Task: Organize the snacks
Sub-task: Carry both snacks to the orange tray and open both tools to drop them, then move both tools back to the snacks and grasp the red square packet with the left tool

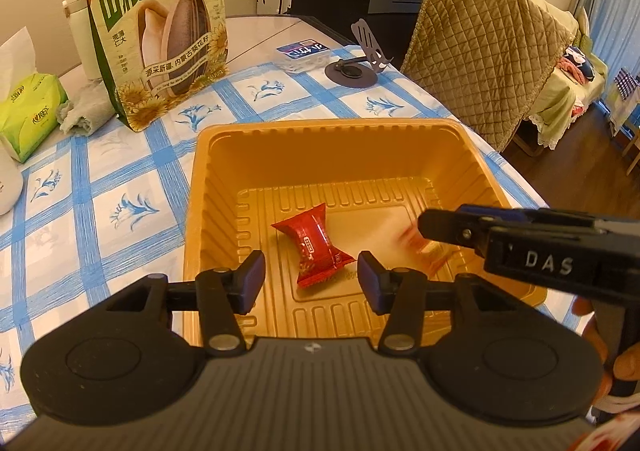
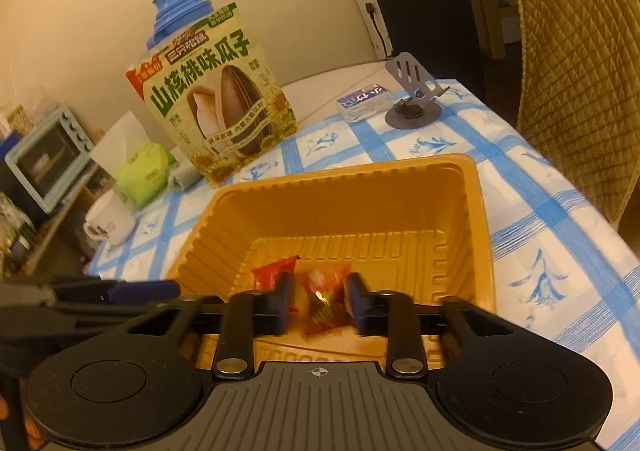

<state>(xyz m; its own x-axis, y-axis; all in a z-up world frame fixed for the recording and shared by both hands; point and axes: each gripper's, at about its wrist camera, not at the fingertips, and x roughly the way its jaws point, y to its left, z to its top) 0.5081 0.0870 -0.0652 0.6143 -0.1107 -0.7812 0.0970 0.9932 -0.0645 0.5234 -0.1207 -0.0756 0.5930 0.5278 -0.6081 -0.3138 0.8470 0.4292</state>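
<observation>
An orange plastic tray (image 1: 224,179) (image 2: 476,211) sits on the blue-checked tablecloth. A red wrapped candy (image 1: 314,247) lies on its floor; it also shows in the right wrist view (image 2: 272,274). My left gripper (image 1: 311,281) is open and empty over the tray's near edge, just short of that candy. My right gripper (image 2: 319,301) is over the tray with its jaws apart. A second orange-red candy (image 2: 325,301) sits blurred between them, seemingly loose. In the left wrist view the right gripper's fingers (image 1: 452,227) reach in from the right above the blurred candy (image 1: 418,241).
A tall sunflower-seed bag (image 1: 160,31) (image 2: 222,111) stands behind the tray. A green tissue pack (image 1: 28,111), a white mug (image 2: 110,223), a small box (image 1: 303,55) and a phone stand (image 1: 356,69) are on the table. A quilted chair (image 1: 480,63) stands at the right edge.
</observation>
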